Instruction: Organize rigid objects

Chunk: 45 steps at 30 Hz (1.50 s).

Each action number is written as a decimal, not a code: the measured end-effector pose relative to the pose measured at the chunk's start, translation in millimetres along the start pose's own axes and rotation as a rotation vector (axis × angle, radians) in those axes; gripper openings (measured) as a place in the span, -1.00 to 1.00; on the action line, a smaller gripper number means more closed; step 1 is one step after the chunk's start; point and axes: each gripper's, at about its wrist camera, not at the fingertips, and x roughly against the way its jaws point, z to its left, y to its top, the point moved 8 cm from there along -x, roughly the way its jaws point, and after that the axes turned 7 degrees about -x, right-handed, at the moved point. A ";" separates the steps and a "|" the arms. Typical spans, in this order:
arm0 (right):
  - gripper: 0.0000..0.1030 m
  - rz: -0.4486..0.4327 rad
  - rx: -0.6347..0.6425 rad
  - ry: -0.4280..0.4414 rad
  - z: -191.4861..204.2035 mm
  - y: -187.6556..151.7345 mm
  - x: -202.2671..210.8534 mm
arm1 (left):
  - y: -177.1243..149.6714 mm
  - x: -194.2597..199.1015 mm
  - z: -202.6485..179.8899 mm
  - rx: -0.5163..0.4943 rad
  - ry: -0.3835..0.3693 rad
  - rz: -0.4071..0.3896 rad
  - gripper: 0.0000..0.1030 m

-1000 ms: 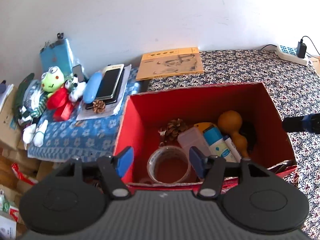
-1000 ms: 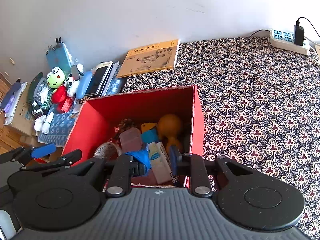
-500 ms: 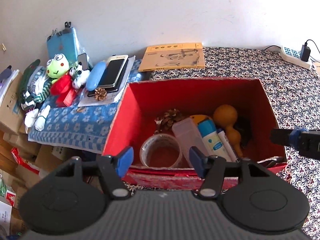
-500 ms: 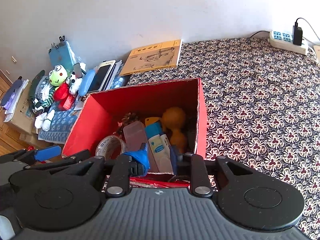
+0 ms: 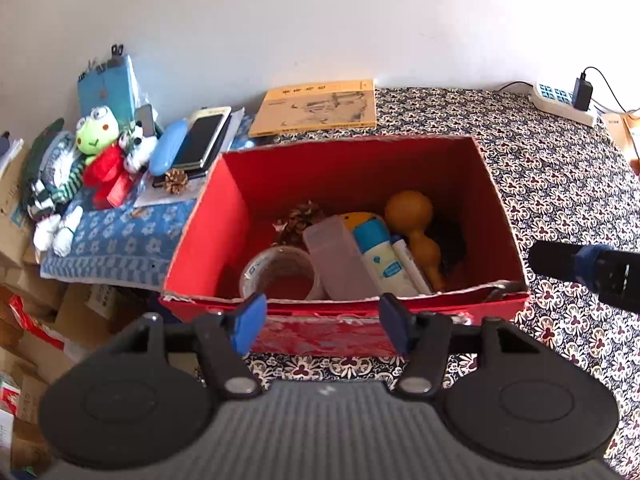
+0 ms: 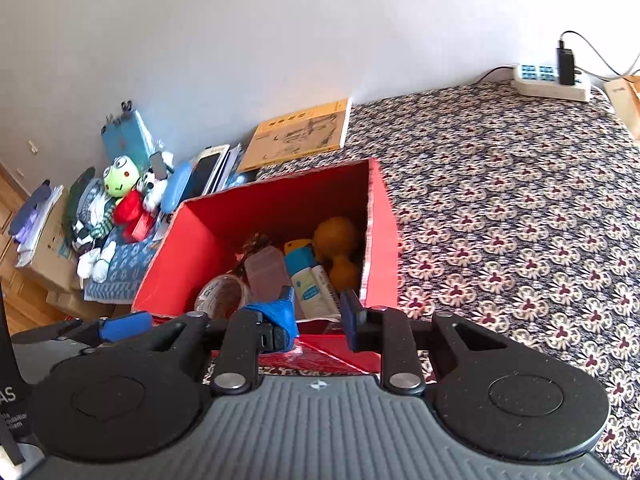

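in front of the red box (image 5: 280, 196) holding a tape roll (image 5: 280, 276) and gourd (image 5: 412, 220), the left gripper (image 5: 322, 322) gapes wide and empty; the right gripper (image 6: 318, 318) stands partly open, empty.

Your left wrist camera looks down over the red box's (image 5: 344, 336) near wall, close. Your right wrist camera views it from its near right corner. Both share box and wall (image 6: 240, 40).

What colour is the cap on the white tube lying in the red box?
Blue; the tube shows best in the left wrist view.
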 end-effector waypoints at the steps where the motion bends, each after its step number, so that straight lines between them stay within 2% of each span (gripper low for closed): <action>1: -0.87 -0.003 -0.005 -0.004 -3.6 -0.5 1.8 | 0.0 1.9 -3.9 -0.003 0.002 -0.002 0.20; 8: -0.87 -0.018 -0.001 -0.055 -31.8 -7.4 17.1 | 0.8 7.9 -42.1 -0.046 -0.030 0.003 0.21; 15: -0.85 -0.028 -0.029 -0.146 -74.9 -15.2 37.4 | -6.5 0.0 -93.9 -0.093 -0.075 0.055 0.21; 30: -0.83 0.114 -0.154 -0.285 -157.5 -49.3 60.8 | -33.4 -13.1 -188.5 -0.253 -0.161 0.177 0.22; 38: -0.83 0.175 -0.201 -0.304 -167.1 -64.0 60.5 | -41.4 -12.4 -198.6 -0.275 -0.192 0.194 0.22; 45: -0.82 0.183 -0.194 -0.272 -142.8 -61.1 54.5 | -35.3 -4.5 -168.6 -0.246 -0.192 0.168 0.22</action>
